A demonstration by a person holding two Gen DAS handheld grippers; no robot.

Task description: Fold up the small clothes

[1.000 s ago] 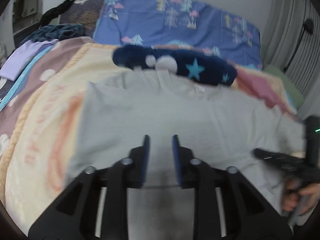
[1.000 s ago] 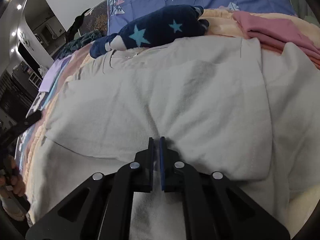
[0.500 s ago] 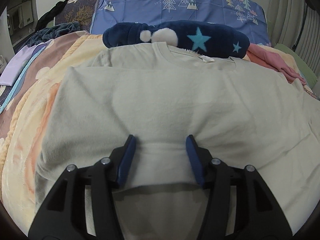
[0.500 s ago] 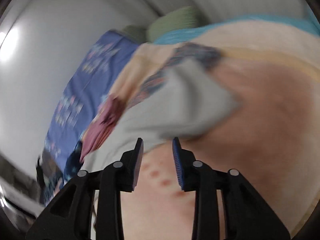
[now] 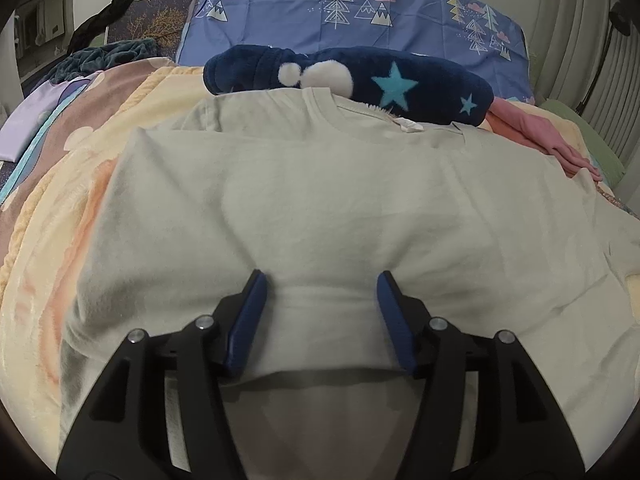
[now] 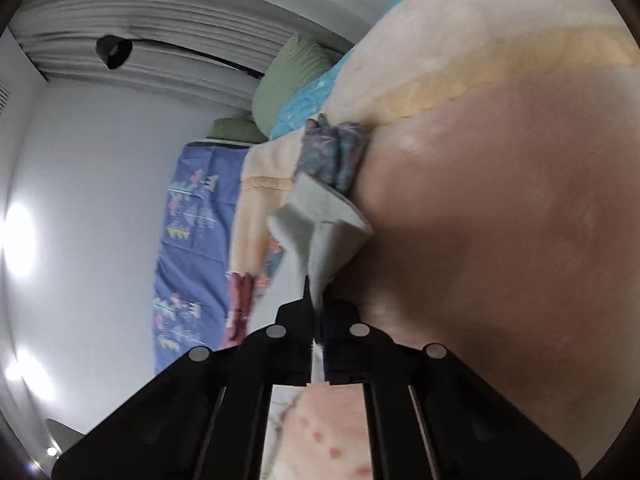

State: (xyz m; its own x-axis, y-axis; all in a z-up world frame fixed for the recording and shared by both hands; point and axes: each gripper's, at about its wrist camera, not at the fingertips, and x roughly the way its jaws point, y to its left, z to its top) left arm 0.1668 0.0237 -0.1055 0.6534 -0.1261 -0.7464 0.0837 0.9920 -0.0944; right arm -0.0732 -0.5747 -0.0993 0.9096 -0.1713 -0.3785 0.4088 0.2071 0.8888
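1. Left wrist view: a pale grey-green T-shirt (image 5: 320,208) was seen spread flat across a peach and cream blanket (image 5: 52,240) on a bed, neckline away from the camera and lower part folded over itself nearest the camera.
2. The left gripper (image 5: 320,300) was found with its jaws spread wide, blue pads (image 5: 248,316) resting on either side of a raised fold of the shirt; nothing was pinched between them.
3. A navy plush item with stars (image 5: 360,80) was noted lying across the far edge of the shirt, touching the collar. A pink garment (image 5: 536,132) was recorded just beside it to the right, and a blue pillowcase with tree prints (image 5: 360,12) behind both.
4. A lilac cloth (image 5: 28,128) and a dark teal heap (image 5: 104,56) were noted at the far left edge of the bed, well apart from the shirt.
5. Right wrist view: the camera was rolled sideways, so the bed appeared tilted. The right gripper (image 6: 318,312) was observed pressed together on a thin edge of pale grey fabric (image 6: 320,232), which bunched just beyond the fingertips; it matched the shirt in colour, and was taken as its edge or sleeve.
6. Beyond that bunch, a patterned blue-purple cloth (image 6: 332,152) was seen on the blanket (image 6: 500,200), and a green pillow (image 6: 292,76) near the pleated curtain (image 6: 160,12). Parts of this view were blurred.
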